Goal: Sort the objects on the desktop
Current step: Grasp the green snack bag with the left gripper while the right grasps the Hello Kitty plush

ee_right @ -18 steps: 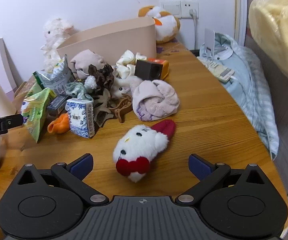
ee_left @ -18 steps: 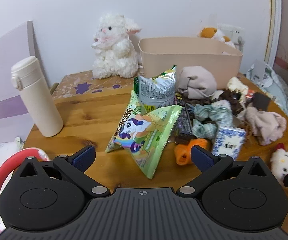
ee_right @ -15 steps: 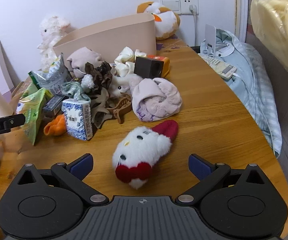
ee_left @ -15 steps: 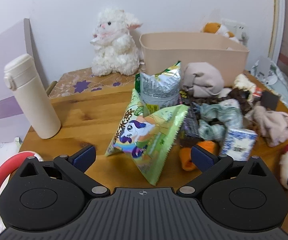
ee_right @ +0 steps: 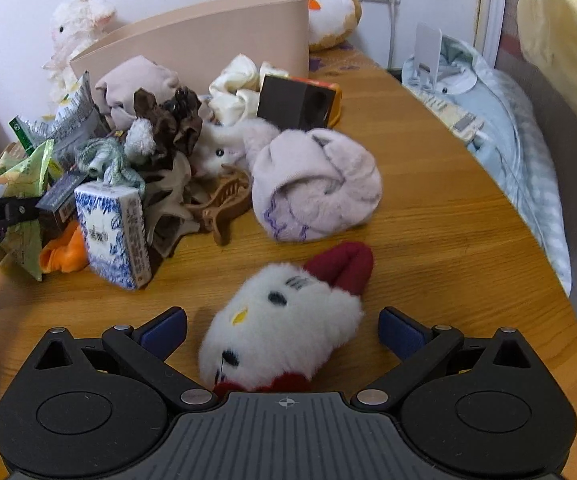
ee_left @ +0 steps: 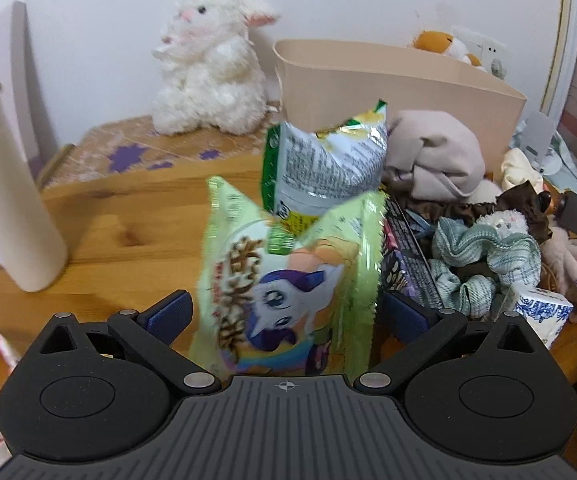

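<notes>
Your left gripper (ee_left: 284,316) is spread wide, its blue pads on either side of the green snack bag (ee_left: 284,280) without pressing it; the bag stands on the wooden table (ee_left: 128,240) in front of a silver snack bag (ee_left: 324,168). Your right gripper (ee_right: 282,330) is likewise released, straddling the white plush toy (ee_right: 284,328) that lies on the table with its red end pointing away. The beige bin (ee_right: 208,44) stands behind the pile of clutter, by the wall.
</notes>
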Available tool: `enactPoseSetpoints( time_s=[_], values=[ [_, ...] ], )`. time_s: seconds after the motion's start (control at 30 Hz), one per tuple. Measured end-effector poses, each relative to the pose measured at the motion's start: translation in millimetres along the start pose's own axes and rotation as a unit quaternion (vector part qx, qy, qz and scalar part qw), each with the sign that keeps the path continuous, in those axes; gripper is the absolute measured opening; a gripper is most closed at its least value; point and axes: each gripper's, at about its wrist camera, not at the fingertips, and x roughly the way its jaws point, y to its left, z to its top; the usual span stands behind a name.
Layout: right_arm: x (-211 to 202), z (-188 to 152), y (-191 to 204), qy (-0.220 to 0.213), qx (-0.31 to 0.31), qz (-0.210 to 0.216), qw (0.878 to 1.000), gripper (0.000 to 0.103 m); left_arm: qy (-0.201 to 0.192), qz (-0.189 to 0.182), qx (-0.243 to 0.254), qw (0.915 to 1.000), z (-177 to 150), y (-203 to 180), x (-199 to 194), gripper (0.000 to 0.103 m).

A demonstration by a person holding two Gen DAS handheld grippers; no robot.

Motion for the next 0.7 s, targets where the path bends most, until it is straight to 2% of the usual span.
enactPoseSetpoints(
  time_s=[0.1,0.13,0.2,0.23,0.27,0.33,0.43,0.7],
  values=[
    [3,0,3,-0.007,-0.013,-0.007,1.0,0.099,0.008,-0.007,-0.002,0.9999,-1,1,10,0.103],
    [3,1,3,-0.01,-0.017,-0.01,1.0,0.094,0.01,-0.01,-0.003,0.9999,-1,2,13,0.103],
    [2,0,5,-0.018,-0.028,-0.012,0.999,0.082,0.013,-0.012,-0.002,0.9999,-3,2,17,0.092],
    [1,0,5,-0.024,-0.031,-0.012,0.999,0.07,0.007,-0.01,0.0,0.9999,-4,0,17,0.091],
    [0,-1,4,-0.031,-0.032,-0.013,0.999,0.058,0.001,-0.009,0.003,1.0,-4,0,15,0.086],
    [-3,-1,-1,-0.041,-0.026,-0.008,0.999,0.049,-0.01,-0.009,0.012,0.9998,-5,-3,11,0.074],
    [-4,-1,-9,-0.043,-0.014,0.009,0.999,0.047,-0.011,-0.007,0.019,0.9997,-4,-7,7,0.07],
    [-31,7,-22,-0.092,-0.028,-0.008,0.995,0.047,-0.038,-0.012,0.006,0.9992,-1,-4,-23,0.068]
  ],
)
